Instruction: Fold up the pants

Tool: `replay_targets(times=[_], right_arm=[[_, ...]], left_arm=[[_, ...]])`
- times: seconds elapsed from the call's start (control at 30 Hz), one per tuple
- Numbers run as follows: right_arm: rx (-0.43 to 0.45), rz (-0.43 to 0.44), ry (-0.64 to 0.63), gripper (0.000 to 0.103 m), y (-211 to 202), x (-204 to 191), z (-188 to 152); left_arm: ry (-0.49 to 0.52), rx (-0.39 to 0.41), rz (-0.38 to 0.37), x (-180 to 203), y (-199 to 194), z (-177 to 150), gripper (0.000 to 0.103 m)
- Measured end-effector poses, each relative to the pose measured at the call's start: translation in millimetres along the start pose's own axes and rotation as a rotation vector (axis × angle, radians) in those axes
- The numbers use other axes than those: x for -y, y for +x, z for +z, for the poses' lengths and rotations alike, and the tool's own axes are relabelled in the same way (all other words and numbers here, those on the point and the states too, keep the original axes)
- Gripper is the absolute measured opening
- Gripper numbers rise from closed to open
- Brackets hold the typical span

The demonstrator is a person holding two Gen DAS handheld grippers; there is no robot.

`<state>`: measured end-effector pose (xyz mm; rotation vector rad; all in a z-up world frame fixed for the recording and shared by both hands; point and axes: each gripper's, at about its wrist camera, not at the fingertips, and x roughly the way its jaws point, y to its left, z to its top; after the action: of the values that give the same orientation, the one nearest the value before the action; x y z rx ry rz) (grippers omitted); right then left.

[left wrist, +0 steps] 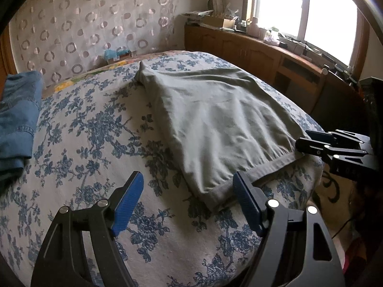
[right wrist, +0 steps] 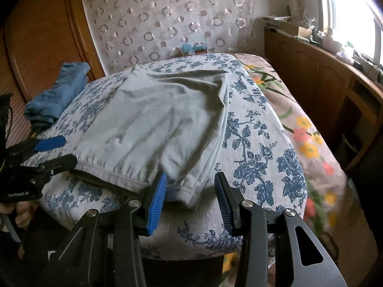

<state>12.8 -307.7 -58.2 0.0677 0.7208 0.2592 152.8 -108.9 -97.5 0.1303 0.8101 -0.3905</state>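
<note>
Both pairs of jaws stand apart, clamped on nothing. We hold the left gripper [left wrist: 188, 196] low over the near part of the bed, its right blue pad [left wrist: 244, 198] touching the near corner of the waistband, its left pad over bare bedspread. We hold the right gripper [right wrist: 190, 197] at the other waistband corner, with that corner of cloth lying between its two pads; whether a pad touches it we cannot tell. The pants [left wrist: 215, 119] lie flat on the blue-flowered bedspread [left wrist: 95, 131], grey-green, waistband nearest us and the legs running away toward the far side, with soft creases across the cloth. To the left, well apart from them, a bundle of blue denim [left wrist: 16, 119] sits at the bed's edge. Beyond the bed hangs a curtain [left wrist: 95, 24] patterned with rings, and on the far right a wooden cabinet [left wrist: 251, 50] stands under a bright window [left wrist: 299, 7].
</note>
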Motion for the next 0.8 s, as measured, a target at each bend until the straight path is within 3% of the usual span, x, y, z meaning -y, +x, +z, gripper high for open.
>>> replay_targets(times=[0.17,0.37,0.57,0.8], right_arm=[[0.004,0.004,-0.002,0.043,1,-6,-4],[0.018,0.017,-0.023,0.031,5,-15,-5],[0.047,0.006,-0.047,0.030,6,-18,-12],[0.059,0.004,-0.053,0.030,7,-19,-15]], left_arm=[[-0.003,-0.016,-0.006,2,6,-3,0.078],[-0.028,-0.029,-0.039,-1,11,-5,0.078],[-0.037,-0.026,-0.068,3,10,-6,0.078],[-0.045,-0.020,-0.146,11,7,-7,0.054]])
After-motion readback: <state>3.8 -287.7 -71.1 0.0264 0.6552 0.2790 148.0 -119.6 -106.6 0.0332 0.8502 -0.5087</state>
